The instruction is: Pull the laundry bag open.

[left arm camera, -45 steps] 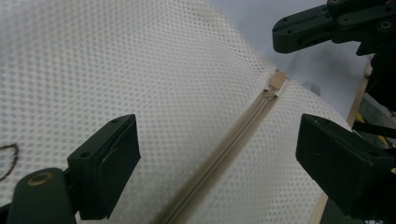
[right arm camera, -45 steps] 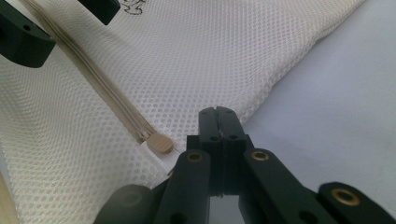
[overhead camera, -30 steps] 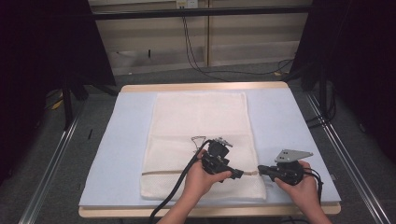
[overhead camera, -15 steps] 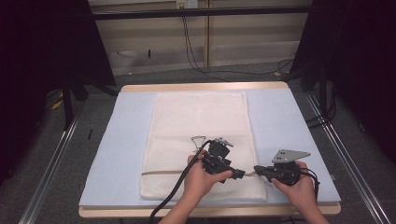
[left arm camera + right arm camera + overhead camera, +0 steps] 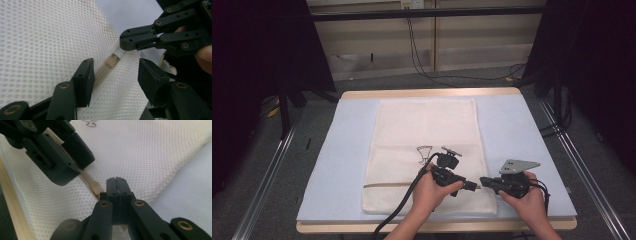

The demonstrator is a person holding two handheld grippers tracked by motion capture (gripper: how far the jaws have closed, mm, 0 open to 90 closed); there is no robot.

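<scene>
Zipper slider (image 5: 112, 60) between left tool (image 5: 113, 83) and right tool (image 5: 125, 42).

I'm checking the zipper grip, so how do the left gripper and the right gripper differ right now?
The left gripper stands open astride the zipper, jaws just closing; the right gripper is shut on the zipper pull. Both sit over the mesh bag.

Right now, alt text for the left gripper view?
Left gripper with jaws apart, just closing, straddles the zipper of a white mesh bag. The right gripper, jaws shut, pinches the zipper pull.
</scene>
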